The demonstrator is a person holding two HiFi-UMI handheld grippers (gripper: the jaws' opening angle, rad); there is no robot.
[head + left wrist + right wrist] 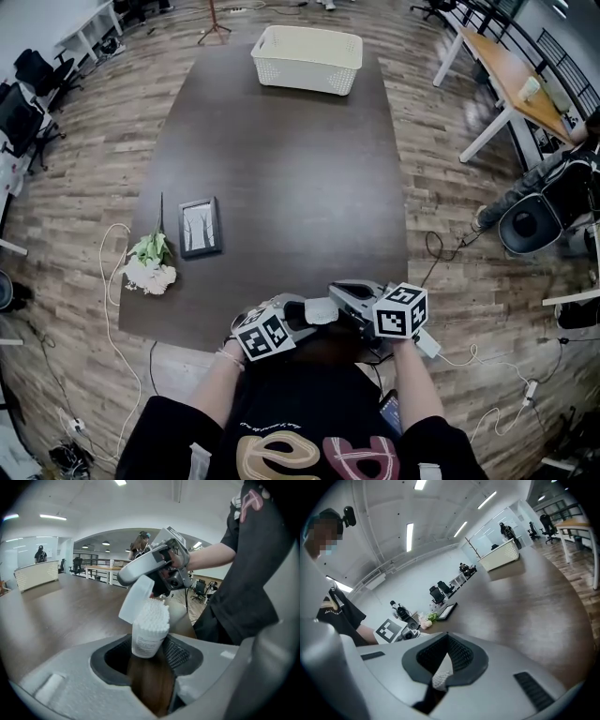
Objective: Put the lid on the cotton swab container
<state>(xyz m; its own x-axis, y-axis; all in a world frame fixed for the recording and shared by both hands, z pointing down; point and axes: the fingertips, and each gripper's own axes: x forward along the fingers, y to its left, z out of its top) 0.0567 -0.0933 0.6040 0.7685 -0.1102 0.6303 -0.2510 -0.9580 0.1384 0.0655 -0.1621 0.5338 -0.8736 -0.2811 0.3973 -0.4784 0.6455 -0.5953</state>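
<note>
At the table's near edge my two grippers meet, close to the person's body. The left gripper (302, 315) (148, 651) is shut on the cotton swab container (149, 629), a small white tub held upright with its packed swab heads showing at the open top. The white lid (136, 599) hangs tilted against the container's upper left rim, apart from seating on it. The right gripper (341, 302) (443, 665) is shut on that lid (443, 663), seen edge-on between its pads, with swab tips (440, 681) just beneath. In the head view the container and lid show as one white patch (322, 310).
On the dark brown table (281, 159) a white basket (307, 58) stands at the far end. A framed picture (200, 226) and a bunch of white flowers (150, 263) lie at the left edge. Cables, desks and office chairs ring the table on the wooden floor.
</note>
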